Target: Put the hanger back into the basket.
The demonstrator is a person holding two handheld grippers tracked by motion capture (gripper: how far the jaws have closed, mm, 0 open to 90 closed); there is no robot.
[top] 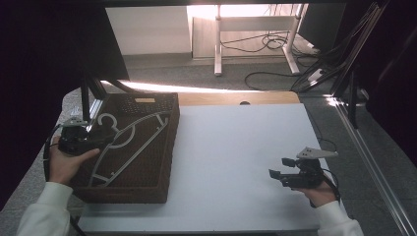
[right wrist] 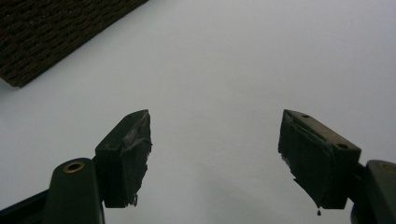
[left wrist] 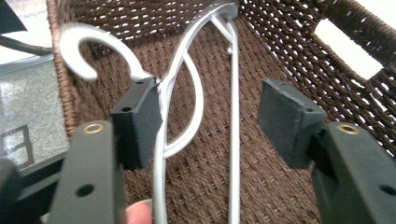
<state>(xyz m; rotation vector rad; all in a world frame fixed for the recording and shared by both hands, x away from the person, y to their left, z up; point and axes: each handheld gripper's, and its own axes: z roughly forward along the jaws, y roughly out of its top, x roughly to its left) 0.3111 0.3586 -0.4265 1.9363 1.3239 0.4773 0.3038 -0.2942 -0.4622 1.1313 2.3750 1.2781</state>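
A silver-grey clothes hanger [top: 129, 140] lies slanted inside a dark brown woven basket [top: 162, 147] on the left of the white table [top: 236, 162]. Its hook [left wrist: 88, 49] curls near the basket's left wall. My left gripper [top: 98, 140] hangs over the basket's left rim, open, with the hanger's neck [left wrist: 163, 116] and a straight bar [left wrist: 233, 116] between its jaws; the left pad [left wrist: 140, 121] touches the neck. My right gripper [top: 280, 172] stands open above bare table at the right front, holding nothing.
The basket wall has a handle cut-out [left wrist: 348, 49]. A wooden strip [top: 236, 98] runs behind the table. Beyond it, on the floor, stand desk legs [top: 218, 44] and loose cables [top: 265, 42]. A dark stand [top: 91, 93] rises behind the basket's left corner.
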